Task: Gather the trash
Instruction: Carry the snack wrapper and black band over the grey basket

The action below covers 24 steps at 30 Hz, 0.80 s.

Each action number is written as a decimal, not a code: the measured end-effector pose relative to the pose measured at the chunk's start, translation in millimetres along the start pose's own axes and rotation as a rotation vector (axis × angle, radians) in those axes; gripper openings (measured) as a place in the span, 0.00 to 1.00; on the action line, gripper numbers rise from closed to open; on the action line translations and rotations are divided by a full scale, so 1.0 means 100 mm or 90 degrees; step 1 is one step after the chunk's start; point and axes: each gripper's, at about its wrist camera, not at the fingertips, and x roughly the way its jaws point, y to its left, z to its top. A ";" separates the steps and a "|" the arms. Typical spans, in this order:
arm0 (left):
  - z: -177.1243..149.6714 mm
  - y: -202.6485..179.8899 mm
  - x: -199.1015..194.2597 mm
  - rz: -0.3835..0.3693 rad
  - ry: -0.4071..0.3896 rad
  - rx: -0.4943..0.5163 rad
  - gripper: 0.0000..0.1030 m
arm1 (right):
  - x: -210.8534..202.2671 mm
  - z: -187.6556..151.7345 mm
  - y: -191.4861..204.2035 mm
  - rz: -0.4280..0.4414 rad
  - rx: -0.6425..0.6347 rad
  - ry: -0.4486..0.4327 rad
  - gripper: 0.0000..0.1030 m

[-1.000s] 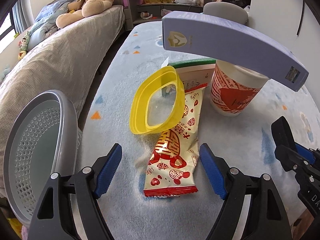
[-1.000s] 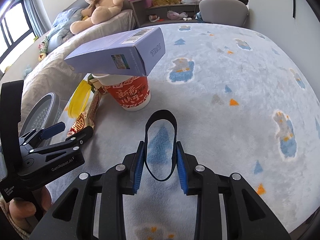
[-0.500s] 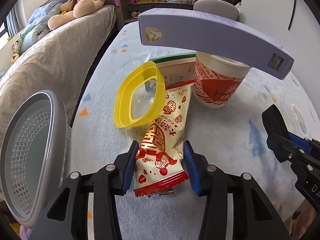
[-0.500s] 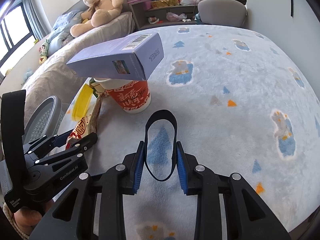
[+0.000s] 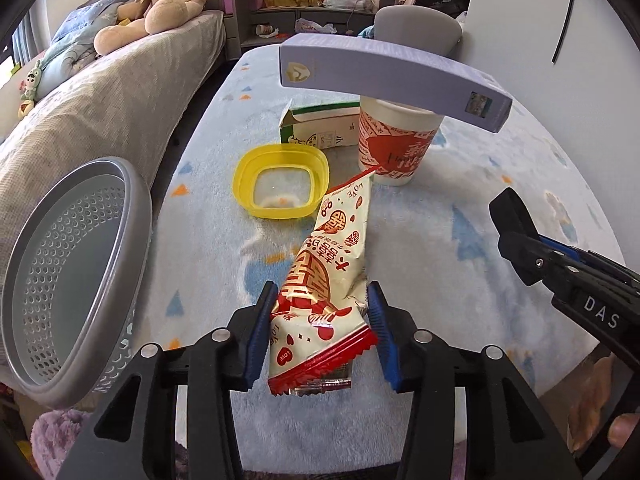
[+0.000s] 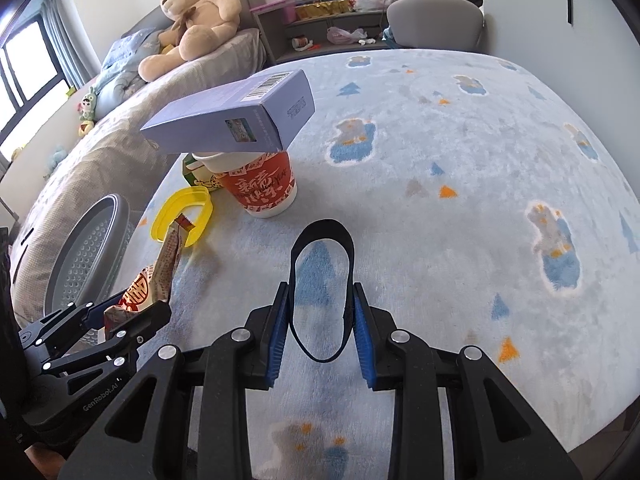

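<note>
My left gripper (image 5: 322,320) is shut on a red and cream snack wrapper (image 5: 330,276) and holds it lifted off the carpet; it also shows in the right wrist view (image 6: 154,276). A yellow plastic lid (image 5: 280,182) lies flat beyond it. A red paper cup (image 5: 394,148) stands upright with a lilac box (image 5: 384,76) lying across its top. A green and white carton (image 5: 320,126) lies behind the lid. My right gripper (image 6: 320,320) is shut on a black band loop (image 6: 322,292) above the carpet.
A grey perforated bin (image 5: 68,264) stands at the left by the bed (image 5: 92,108). A teddy bear (image 5: 160,0) sits on the bed. A grey chair (image 5: 416,32) and a shelf (image 5: 304,12) stand at the far end of the pale blue carpet (image 5: 460,220).
My left gripper moved in, closed on the snack wrapper and lifted it. The yellow lid, which leaned on the wrapper, now lies flat. The right gripper stayed in place with the black band.
</note>
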 end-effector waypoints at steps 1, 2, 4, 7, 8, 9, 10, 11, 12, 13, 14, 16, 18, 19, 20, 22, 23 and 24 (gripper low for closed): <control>-0.01 0.00 -0.05 0.000 -0.005 -0.001 0.43 | -0.02 -0.01 0.00 0.001 0.000 -0.001 0.29; -0.02 0.00 -0.10 0.001 -0.012 -0.002 0.43 | -0.04 -0.02 0.01 0.001 0.000 -0.002 0.29; 0.01 0.06 -0.16 0.001 -0.023 -0.005 0.43 | -0.08 -0.04 0.04 0.001 -0.004 -0.005 0.29; 0.00 0.10 -0.27 -0.003 -0.038 -0.014 0.43 | -0.14 -0.06 0.09 0.000 -0.013 -0.009 0.29; -0.01 0.12 -0.31 -0.004 -0.044 -0.017 0.43 | -0.16 -0.07 0.11 0.000 -0.016 -0.011 0.29; 0.00 0.14 -0.34 -0.004 -0.048 -0.020 0.43 | -0.18 -0.07 0.14 0.001 -0.019 -0.012 0.29; -0.01 0.16 -0.37 -0.004 -0.053 -0.024 0.43 | -0.20 -0.08 0.16 0.001 -0.021 -0.014 0.29; -0.01 0.19 -0.41 -0.005 -0.058 -0.027 0.43 | -0.22 -0.09 0.18 0.003 -0.023 -0.015 0.29; -0.01 0.21 -0.44 -0.004 -0.063 -0.031 0.43 | -0.23 -0.09 0.21 0.006 -0.025 -0.015 0.29; -0.01 0.24 -0.48 -0.003 -0.068 -0.035 0.43 | -0.25 -0.09 0.24 0.009 -0.027 -0.016 0.29; -0.02 0.28 -0.51 -0.001 -0.074 -0.039 0.43 | -0.26 -0.09 0.27 0.012 -0.031 -0.017 0.29; -0.03 0.35 -0.56 0.004 -0.083 -0.047 0.43 | -0.28 -0.08 0.36 0.018 -0.039 -0.018 0.29; -0.03 0.45 -0.60 0.013 -0.092 -0.058 0.43 | -0.30 -0.07 0.45 0.024 -0.049 -0.020 0.29; -0.03 0.51 -0.62 0.018 -0.097 -0.065 0.43 | -0.30 -0.07 0.50 0.028 -0.054 -0.020 0.29; -0.03 0.57 -0.63 0.023 -0.100 -0.072 0.43 | -0.30 -0.06 0.56 0.031 -0.060 -0.020 0.29; -0.04 0.69 -0.66 0.031 -0.104 -0.085 0.43 | -0.29 -0.04 0.68 0.039 -0.073 -0.020 0.29; -0.05 0.75 -0.67 0.035 -0.104 -0.092 0.43 | -0.27 -0.03 0.74 0.044 -0.079 -0.019 0.29; -0.06 0.83 -0.68 0.039 -0.105 -0.098 0.43 | -0.25 -0.02 0.81 0.049 -0.085 -0.018 0.29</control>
